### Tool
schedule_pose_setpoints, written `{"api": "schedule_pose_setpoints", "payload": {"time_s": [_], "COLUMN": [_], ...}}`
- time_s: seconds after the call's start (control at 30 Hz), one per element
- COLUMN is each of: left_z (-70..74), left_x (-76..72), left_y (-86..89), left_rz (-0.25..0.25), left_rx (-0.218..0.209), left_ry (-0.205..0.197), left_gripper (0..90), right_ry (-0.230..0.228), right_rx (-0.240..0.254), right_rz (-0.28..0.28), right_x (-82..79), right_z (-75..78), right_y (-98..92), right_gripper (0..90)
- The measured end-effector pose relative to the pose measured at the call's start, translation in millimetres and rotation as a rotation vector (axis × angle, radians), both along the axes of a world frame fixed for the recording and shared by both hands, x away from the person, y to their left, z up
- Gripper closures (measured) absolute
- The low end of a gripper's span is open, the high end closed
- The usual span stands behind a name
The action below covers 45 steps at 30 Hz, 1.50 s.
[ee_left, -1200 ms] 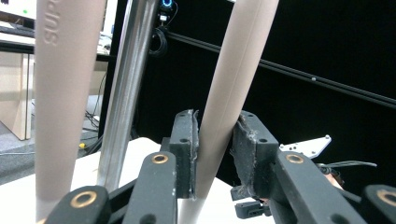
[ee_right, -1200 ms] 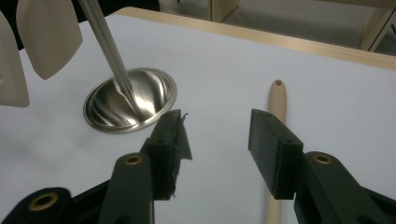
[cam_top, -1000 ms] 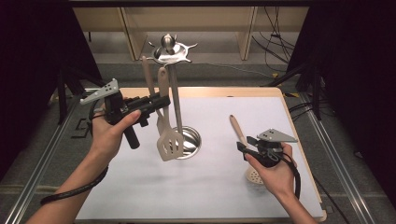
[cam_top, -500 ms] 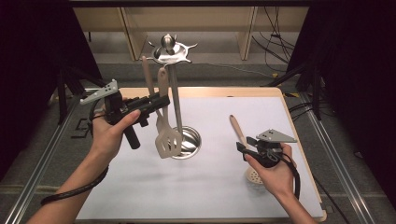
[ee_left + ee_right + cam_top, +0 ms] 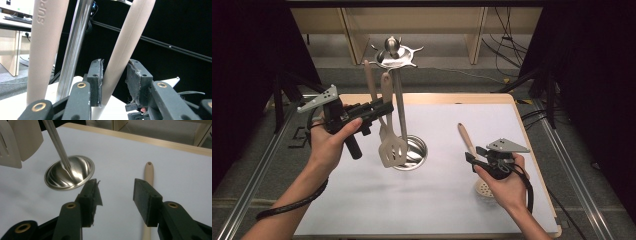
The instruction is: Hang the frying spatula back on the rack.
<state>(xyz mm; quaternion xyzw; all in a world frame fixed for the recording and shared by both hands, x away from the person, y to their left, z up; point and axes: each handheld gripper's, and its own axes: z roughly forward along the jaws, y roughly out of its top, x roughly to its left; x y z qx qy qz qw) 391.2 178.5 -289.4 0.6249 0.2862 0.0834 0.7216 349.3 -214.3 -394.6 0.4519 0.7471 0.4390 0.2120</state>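
My left tongs (image 5: pixel 379 107) have just been opening around a hanging spatula (image 5: pixel 391 145) handle on the rack (image 5: pixel 394 52), mid-counter; light, stiff, smooth, so grip mid-handle. My right tongs (image 5: pixel 116 195) stand open beside a spoon (image 5: pixel 468 142) near the counter's right edge

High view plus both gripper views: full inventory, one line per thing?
Steel utensil stand with round base and hook crown: 1, silver, upright at table centre.
Beige slotted spatula: 1, hanging on the stand, in front.
Beige solid-bladed utensil: 1, hanging behind the spatula; its handle sits between the left jaws.
Beige perforated spoon with holed handle: 1, flat on the sheet, right of the stand, bowl under the right hand.
White sheet: 1, covering the table.
Light wooden table: 1, rim showing.
Left gripper: black; jaws just been opening, one pad clear of the handle.
Right gripper: black, open over the spoon handle.
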Motion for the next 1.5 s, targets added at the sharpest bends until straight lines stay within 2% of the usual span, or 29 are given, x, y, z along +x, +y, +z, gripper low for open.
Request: {"api": "schedule_pose_setpoints", "payload": {"time_s": [0.17,0.27,0.4,0.43,0.67,0.7,0.73,0.83,0.93,1.03,1.13,1.23,1.3,1.37,1.4,1.47,1.5], "left_z": [2.3,5.4,8.5,8.9,9.9,10.1,10.3,11.1,11.9,11.9,12.6,13.4,14.0,13.9,13.4,12.3,11.9], "left_x": [-1.1,-1.8,-1.8,-1.3,-1.3,-1.4,-1.5,-1.1,-0.1,1.5,1.8,2.2,1.8,2.0,2.5,4.0,4.3], "left_y": [0.5,0.7,-0.1,-0.3,-3.1,-3.4,-3.7,-4.3,-5.2,-5.2,-5.3,-5.4,-5.6,-5.7,-5.4,-4.3,-3.9], "left_rz": [0.012,0.029,0.045,0.046,0.065,0.068,0.072,0.073,0.064,0.034,0.035,0.007,-0.009,-0.026,-0.037,-0.058,-0.061], "left_rx": [-0.003,0.012,0.016,0.019,0.033,0.04,0.046,0.052,0.054,0.033,0.041,0.033,0.032,0.018,0.006,-0.013,-0.017], "left_ry": [-0.015,-0.042,-0.054,-0.059,-0.078,-0.082,-0.086,-0.098,-0.093,-0.075,-0.083,-0.076,-0.075,-0.059,-0.049,-0.033,-0.029], "left_gripper": [63.2,62.3,61.3,61.2,58.4,57.8,57.2,56.5,57.6,62.7,65.9,67.3,68.5,69.3,69.3,69.3,69.2], "right_ry": [0.011,0.002,0.002,-0.004,0.003,-0.013,0.003,0.004,0.004,-0.005,-0.017,0.031,0.03,0.01,0.028,0.025,-0.005], "right_rx": [0.01,0.003,0.014,0.001,-0.004,-0.006,-0.007,-0.007,-0.006,-0.014,-0.014,0.016,0.016,0.002,0.015,0.015,-0.003], "right_rz": [0.004,0.001,0.005,0.004,-0.004,0.0,0.002,0.003,0.002,0.006,0.001,-0.013,-0.014,0.004,-0.015,-0.019,-0.003], "right_x": [-0.2,0.0,0.5,0.8,0.0,0.9,0.2,0.0,0.2,0.6,0.6,-1.9,-1.8,0.1,-1.9,-2.4,-0.1], "right_z": [0.1,0.5,-0.1,-0.4,0.3,-0.5,0.1,0.1,0.0,-0.2,-1.3,-1.0,-1.1,-1.3,-0.8,-0.6,-1.3], "right_y": [0.2,-0.2,0.9,0.4,-0.1,-0.2,-0.1,-0.2,-0.2,-0.5,-0.5,1.6,1.4,-0.6,1.1,1.2,-0.9], "right_gripper": [54.7,54.7,54.7,54.7,54.6,54.6,54.6,54.6,54.6,54.5,54.5,54.5,54.5,54.5,54.5,54.5,54.5]}}
